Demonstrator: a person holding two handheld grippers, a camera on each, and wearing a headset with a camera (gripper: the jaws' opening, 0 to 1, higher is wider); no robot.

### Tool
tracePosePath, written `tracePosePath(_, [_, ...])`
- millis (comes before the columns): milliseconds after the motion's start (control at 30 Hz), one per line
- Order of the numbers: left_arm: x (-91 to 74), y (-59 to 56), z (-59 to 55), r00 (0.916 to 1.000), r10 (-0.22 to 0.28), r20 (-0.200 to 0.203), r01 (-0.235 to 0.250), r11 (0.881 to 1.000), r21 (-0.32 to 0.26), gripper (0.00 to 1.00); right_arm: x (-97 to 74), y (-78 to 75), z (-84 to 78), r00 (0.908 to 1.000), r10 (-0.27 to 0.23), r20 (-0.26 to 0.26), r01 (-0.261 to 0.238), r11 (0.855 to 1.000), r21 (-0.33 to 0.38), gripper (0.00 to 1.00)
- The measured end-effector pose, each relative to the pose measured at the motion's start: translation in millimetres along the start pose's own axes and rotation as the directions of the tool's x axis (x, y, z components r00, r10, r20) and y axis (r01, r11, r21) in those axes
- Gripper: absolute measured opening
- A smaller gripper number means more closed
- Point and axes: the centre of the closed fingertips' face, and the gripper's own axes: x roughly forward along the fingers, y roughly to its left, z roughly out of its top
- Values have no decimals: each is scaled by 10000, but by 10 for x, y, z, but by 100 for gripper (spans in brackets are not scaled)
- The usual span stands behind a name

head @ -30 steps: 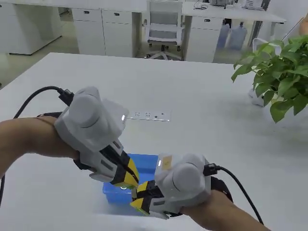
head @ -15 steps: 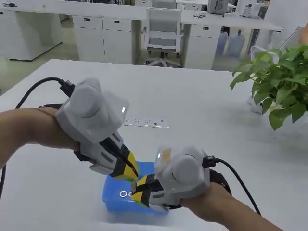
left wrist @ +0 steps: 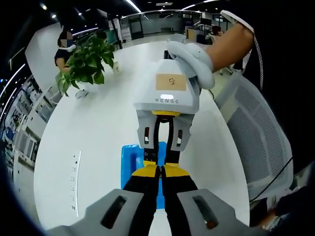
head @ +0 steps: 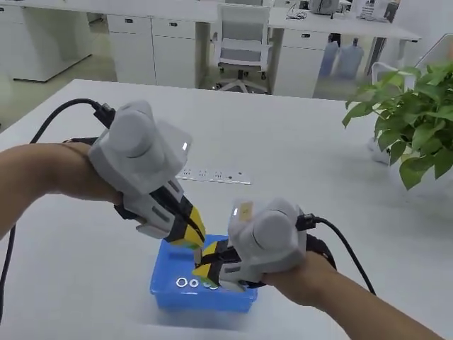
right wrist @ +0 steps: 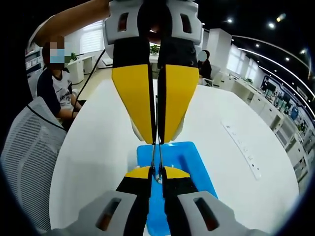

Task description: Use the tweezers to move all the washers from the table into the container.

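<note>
Blue is the colour of the shallow container [head: 165, 273] near the front edge of the white table [head: 318, 156], and in the head view we count three small metal washers [head: 193, 284] lying in a row on its floor. Both grippers meet nose to nose right above it. The left gripper [head: 192, 241] slants down from the left, and the right gripper [head: 205, 273] points back towards it from below. In the right gripper view the left gripper [right wrist: 156, 140] comes down from the top. Its yellow jaws are drawn almost together, with the thin steel tweezers [right wrist: 155, 160] pinched between them. The tweezers run on down over the container [right wrist: 189, 162], and their lower end sits between the tips of the right gripper [right wrist: 157, 173]. Those jaws stand narrow, but we cannot tell whether they press on the tweezers or merely flank them. We cannot make out a washer in the tweezers' tips. In the left gripper view the left gripper [left wrist: 161, 169] has its yellow tips touching, with the container [left wrist: 129, 162] beneath them. Farther back on the table lie a white power strip [head: 212, 174] and, at the right, a leafy green plant [head: 414, 113]. An office chair [head: 241, 42] stands beyond the table.
</note>
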Motion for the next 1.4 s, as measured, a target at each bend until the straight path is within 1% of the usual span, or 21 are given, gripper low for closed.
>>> tracePosePath(167, [44,67,-65,10000,-19,-43,19,10000,-22,5,66,-53,-36,10000,21,15,-21,10000,61,10])
tracePosePath(400, [109,127,-174,9998,-88,-168,87,9999,-60,5,175,-98,-100,10000,42,-65,-41,9998,175,10])
tracePosePath(533, [156,156,-232,9997,-104,-201,102,9999,-129,5,229,-121,-149,9999,98,-120,-95,9997,242,10])
tracePosePath(767, [249,167,-316,9995,-194,-261,189,9996,-211,5,307,-125,-260,9990,294,-344,-287,9994,212,10])
tracePosePath(1067, [360,201,-396,9992,-301,-249,290,9987,-424,5,373,-137,-388,9969,584,-520,-569,9979,301,10])
tracePosePath(1400, [406,226,-448,9986,-419,-308,404,9980,-485,5,425,-143,-435,9961,708,-527,-685,9967,442,10])
